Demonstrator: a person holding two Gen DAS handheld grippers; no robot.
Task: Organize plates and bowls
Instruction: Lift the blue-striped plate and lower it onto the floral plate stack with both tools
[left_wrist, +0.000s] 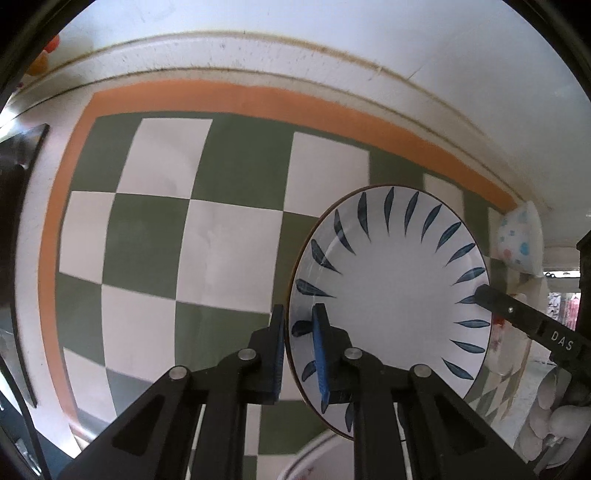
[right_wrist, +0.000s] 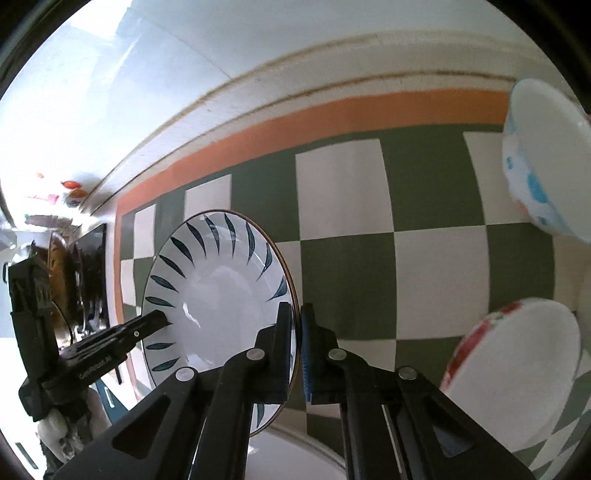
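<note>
The plate (left_wrist: 391, 291), white with dark blue leaf strokes round its rim, is held up above the checkered mat (left_wrist: 155, 221) by both grippers, one on each side.

The left gripper (left_wrist: 300, 354) pinches the plate's near left rim: its fingers (left_wrist: 320, 354) are nearly pressed together, one blue pad lying on the plate's inner face and the other behind the rim, with only the thickness of the rim between them. In the right wrist view this same gripper (right_wrist: 162, 319) reaches onto the plate's left edge.

The right gripper (right_wrist: 297, 354) pinches the opposite rim in the same way, its fingers (right_wrist: 307, 360) drawn close, one on either face of the edge. From the left wrist view its tip (left_wrist: 480, 295) shows on the plate's right rim.

A bowl with blue spots (right_wrist: 543, 162) sits at the far right of the mat, and a bowl with red markings (right_wrist: 517, 373) lies nearer, also on the right. The mat, green and white squares inside an orange border, covers a white surface (left_wrist: 332, 59). A white rounded rim (right_wrist: 295, 454) shows just below the plate, at the bottom of the view.
</note>
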